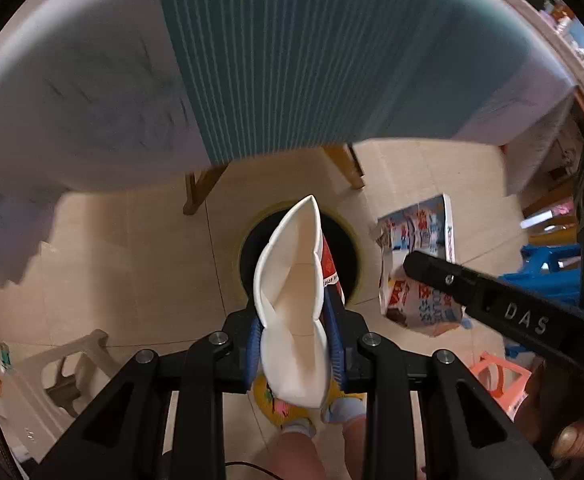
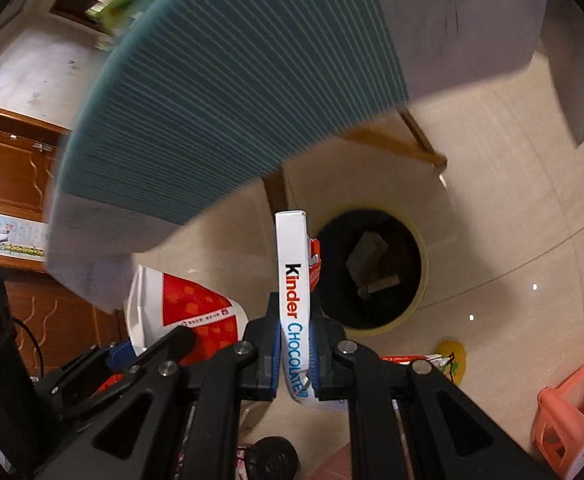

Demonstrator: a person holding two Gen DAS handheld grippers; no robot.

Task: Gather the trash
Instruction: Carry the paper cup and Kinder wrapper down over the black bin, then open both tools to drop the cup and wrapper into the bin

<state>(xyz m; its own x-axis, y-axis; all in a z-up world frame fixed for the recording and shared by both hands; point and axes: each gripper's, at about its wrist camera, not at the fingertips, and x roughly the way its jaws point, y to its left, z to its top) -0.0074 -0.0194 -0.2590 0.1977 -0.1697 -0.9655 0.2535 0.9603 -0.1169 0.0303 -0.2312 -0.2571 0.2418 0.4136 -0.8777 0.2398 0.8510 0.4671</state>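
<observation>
My left gripper (image 1: 296, 336) is shut on a crushed white paper cup (image 1: 292, 292) with red print. It hangs right over a round bin (image 1: 237, 256) with a yellow rim and black liner on the floor. To the right, my right gripper's black finger (image 1: 472, 292) holds a printed chocolate box (image 1: 416, 280) in the air. In the right wrist view my right gripper (image 2: 295, 340) is shut on that white Kinder Chocolate box (image 2: 292, 276), just left of the bin (image 2: 424, 280), which has a grey box inside. The cup (image 2: 187, 304) shows at lower left.
A table edge draped in a teal ribbed mat (image 1: 312, 60) and pale cloth (image 1: 71, 92) hangs above, on wooden legs (image 1: 199, 192). A pink stool (image 2: 572, 412), a white stool (image 1: 63, 376) and a blue stool (image 1: 548, 264) stand around. The person's feet in yellow slippers (image 1: 287, 412) are near.
</observation>
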